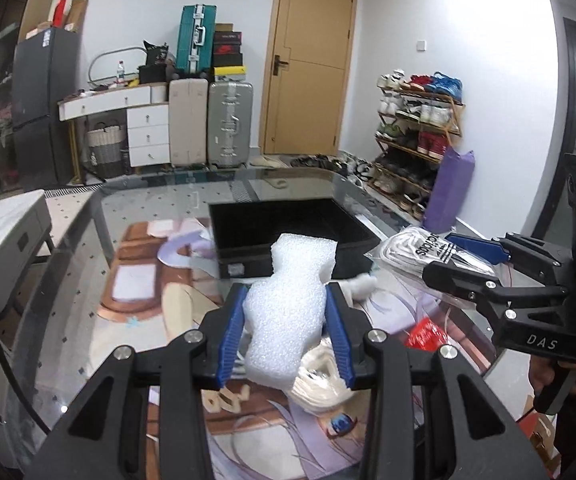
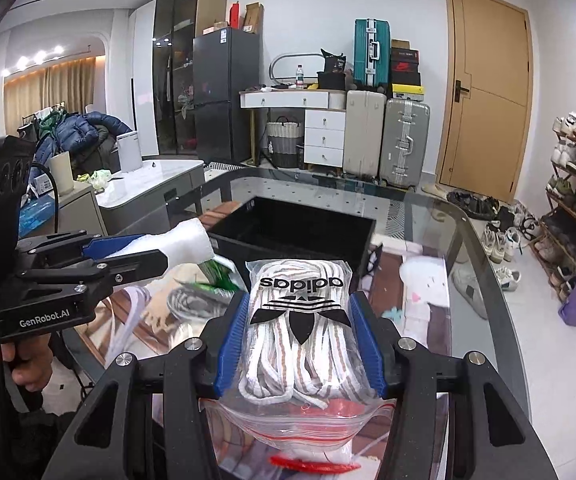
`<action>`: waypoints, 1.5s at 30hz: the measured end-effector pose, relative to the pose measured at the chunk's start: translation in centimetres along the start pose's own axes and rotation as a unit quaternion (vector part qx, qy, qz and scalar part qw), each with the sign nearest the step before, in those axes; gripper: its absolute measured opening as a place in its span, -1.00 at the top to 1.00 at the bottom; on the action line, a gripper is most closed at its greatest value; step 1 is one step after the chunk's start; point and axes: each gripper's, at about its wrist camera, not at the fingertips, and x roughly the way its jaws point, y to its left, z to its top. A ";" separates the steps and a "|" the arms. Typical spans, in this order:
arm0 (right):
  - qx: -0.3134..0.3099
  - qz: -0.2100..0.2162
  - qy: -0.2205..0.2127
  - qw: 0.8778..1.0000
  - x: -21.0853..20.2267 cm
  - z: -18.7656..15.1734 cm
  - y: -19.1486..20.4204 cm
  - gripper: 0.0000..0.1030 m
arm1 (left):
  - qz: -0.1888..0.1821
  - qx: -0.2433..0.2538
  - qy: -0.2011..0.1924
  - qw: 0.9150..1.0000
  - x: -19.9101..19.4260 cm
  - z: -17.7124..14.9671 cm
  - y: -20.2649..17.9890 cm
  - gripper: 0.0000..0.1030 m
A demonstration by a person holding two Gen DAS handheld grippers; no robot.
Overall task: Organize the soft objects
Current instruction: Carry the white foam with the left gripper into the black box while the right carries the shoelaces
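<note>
My left gripper (image 1: 286, 292) is shut on a white foam piece (image 1: 288, 300) and holds it above the glass table, just short of the black box (image 1: 288, 216). It also shows in the right wrist view (image 2: 144, 250), with the foam piece (image 2: 184, 240) sticking out near the box's left corner. My right gripper (image 2: 297, 304) is shut on a clear bag of white shoelaces (image 2: 297, 320) with an adidas logo, held in front of the black box (image 2: 288, 220). In the left wrist view the right gripper (image 1: 439, 254) and the bag of shoelaces (image 1: 419, 250) hang at the right of the box.
On the glass table (image 1: 88, 264) lie a white cloth (image 1: 315, 380), a red packet (image 1: 423, 336), a green packet (image 2: 218, 276) and a grey-white rope bundle (image 2: 184, 300). A shoe rack (image 1: 415, 128) stands at the right, suitcases (image 1: 212, 124) and a door behind.
</note>
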 end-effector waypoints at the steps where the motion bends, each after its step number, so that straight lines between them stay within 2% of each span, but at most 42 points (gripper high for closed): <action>1: -0.003 0.000 0.001 1.000 0.1 0.5 0.2 0.00 | 0.003 0.001 -0.005 1.000 -0.1 0.3 0.1 0.25; 11: -0.020 0.009 -0.003 1.000 1.8 4.5 0.4 0.00 | 0.022 -0.003 -0.021 1.000 0.6 2.9 1.4 0.26; 16: -0.013 0.017 0.007 1.000 3.8 5.5 -0.3 0.00 | 0.026 -0.005 -0.016 1.000 2.0 3.6 1.9 0.25; 33: 0.002 0.011 0.046 0.999 9.3 7.8 -3.4 0.00 | 0.033 -0.008 0.028 0.999 9.0 5.8 2.4 0.25; 45: -0.014 0.001 0.093 0.996 13.3 7.6 -4.1 0.00 | 0.042 0.003 0.064 0.997 12.9 6.0 2.2 0.25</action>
